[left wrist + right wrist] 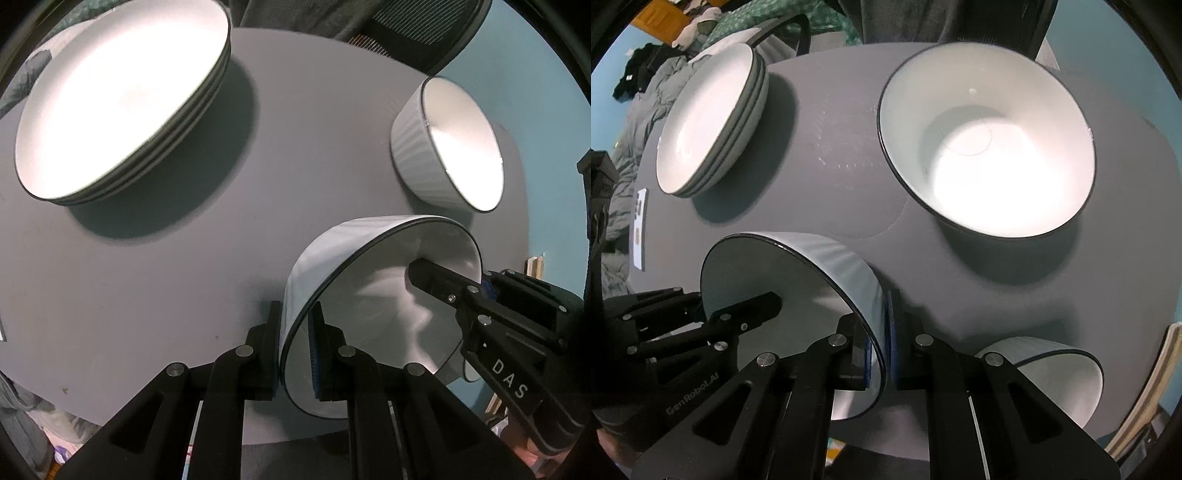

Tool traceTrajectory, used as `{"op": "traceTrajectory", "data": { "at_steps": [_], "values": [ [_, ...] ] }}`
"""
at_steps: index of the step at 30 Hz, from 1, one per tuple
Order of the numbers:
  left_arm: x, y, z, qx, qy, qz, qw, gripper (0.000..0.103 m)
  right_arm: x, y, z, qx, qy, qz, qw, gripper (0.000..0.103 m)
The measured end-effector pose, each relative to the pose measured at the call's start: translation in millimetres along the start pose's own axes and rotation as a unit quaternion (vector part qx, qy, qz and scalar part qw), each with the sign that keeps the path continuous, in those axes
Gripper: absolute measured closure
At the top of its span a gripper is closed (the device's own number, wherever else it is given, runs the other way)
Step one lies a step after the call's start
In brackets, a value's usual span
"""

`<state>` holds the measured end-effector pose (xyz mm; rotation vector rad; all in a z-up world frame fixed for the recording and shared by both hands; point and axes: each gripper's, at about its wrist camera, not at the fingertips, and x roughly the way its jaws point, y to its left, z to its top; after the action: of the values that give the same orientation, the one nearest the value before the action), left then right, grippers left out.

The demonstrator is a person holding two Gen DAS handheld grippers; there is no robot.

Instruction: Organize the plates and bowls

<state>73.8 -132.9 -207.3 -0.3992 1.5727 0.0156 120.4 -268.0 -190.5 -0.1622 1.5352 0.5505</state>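
Lifting the bowl (369, 295) evenly, both hand-held grippers, left (297, 350) and right (882, 350), clenched on opposite rims (keep level), toward the big bowl (986, 147).

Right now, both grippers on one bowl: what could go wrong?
1. The left gripper and right gripper each pinch only the thin wall of the held bowl; uneven motion could twist it loose.
2. The large bowl and plate stack sit close; a swing could clip them.
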Motion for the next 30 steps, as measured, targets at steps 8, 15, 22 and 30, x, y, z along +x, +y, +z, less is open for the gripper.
{"op": "traceTrajectory", "data": {
  "at_steps": [8,15,22,30],
  "values": [
    [-39.9,-8.4,10.5,0.017,-0.021,-0.014,0.9995,0.091,-48.3,-16.0,1.5,0.007,-0.02,0.0,1.0,0.095],
    [-66.7,-32.0,33.9,0.05,-0.044,-0.015,0.9976,0.091,-71.3,-29.3,15.9,0.03,-0.04,0.003,0.999,0.095],
    [-69.1,-58.5,58.5,0.081,-0.061,-0.012,0.9948,0.091,-81.2,-41.1,33.5,0.055,-0.064,-0.006,0.996,0.095],
    [-49.8,-78.1,86.2,0.102,-0.052,0.0,0.9934,0.091,-79.2,-61.3,52.2,0.077,-0.07,-0.017,0.994,0.095]
  ]
}}
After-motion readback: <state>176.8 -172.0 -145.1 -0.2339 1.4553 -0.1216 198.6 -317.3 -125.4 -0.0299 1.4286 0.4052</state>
